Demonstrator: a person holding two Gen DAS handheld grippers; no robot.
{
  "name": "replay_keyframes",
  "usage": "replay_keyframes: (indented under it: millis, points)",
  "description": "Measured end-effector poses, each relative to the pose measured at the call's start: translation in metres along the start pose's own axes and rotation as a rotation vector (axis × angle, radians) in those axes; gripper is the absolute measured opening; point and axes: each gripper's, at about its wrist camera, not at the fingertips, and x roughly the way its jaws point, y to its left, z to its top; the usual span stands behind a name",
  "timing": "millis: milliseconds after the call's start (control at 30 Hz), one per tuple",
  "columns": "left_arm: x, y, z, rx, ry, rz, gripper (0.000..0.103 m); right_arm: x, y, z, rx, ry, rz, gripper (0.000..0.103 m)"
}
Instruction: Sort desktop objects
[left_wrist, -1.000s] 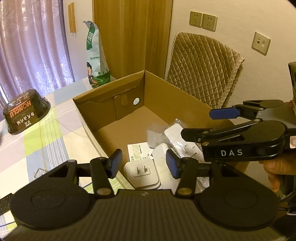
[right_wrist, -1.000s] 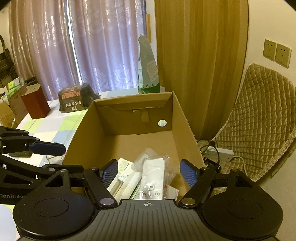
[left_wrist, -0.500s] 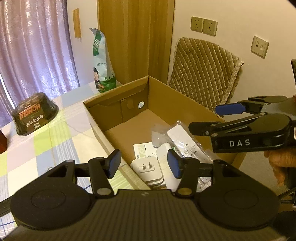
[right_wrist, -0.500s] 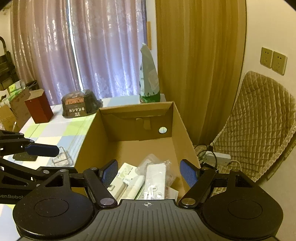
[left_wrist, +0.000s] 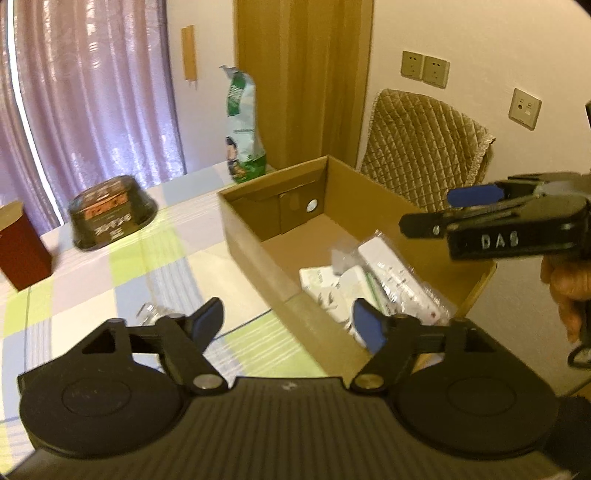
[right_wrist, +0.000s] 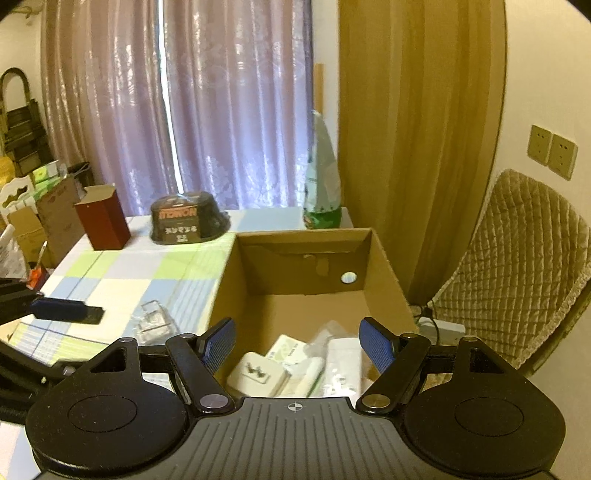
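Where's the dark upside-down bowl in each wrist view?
Left wrist: dark bowl, left of centre, on the checked tablecloth, beside the red box.
Right wrist: upper left of centre, right of the red box.
Shared landmark: cardboard box.

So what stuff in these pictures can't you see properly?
- Left wrist view: the near end of the cardboard box is hidden behind the left tongs.
- Right wrist view: the white plug adapter is partly covered by the right tongs.
- The black bowl label is too blurred to read.
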Motion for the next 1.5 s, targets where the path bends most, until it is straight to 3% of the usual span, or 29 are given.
replay_keyframes:
  millis: [33,200,500,833,1033,1500]
  points:
    - [-0.005,0.004,-0.007,-0.005,0.001,0.011,0.090,-0.002,0.004,0.000,-0.006,-0.003,0.004,0.100]
    - [-0.026,0.035,-0.045,-0.059,0.033,0.083,0.102,-0.003,0.034,0.003,-0.045,-0.009,0.043,0.100]
    - [-0.054,0.104,-0.104,-0.166,0.098,0.203,0.102,0.015,0.104,0.008,-0.138,0.006,0.151,0.100]
    - [-0.062,0.167,-0.144,-0.249,0.121,0.284,0.102,0.071,0.172,-0.009,-0.210,0.083,0.252,0.100]
    - [-0.049,0.195,-0.159,-0.270,0.119,0.303,0.102,0.117,0.185,-0.023,-0.254,0.122,0.290,0.100]
    - [-0.007,0.232,-0.167,-0.290,0.115,0.299,0.102,0.238,0.172,-0.031,-0.215,0.165,0.248,0.100]
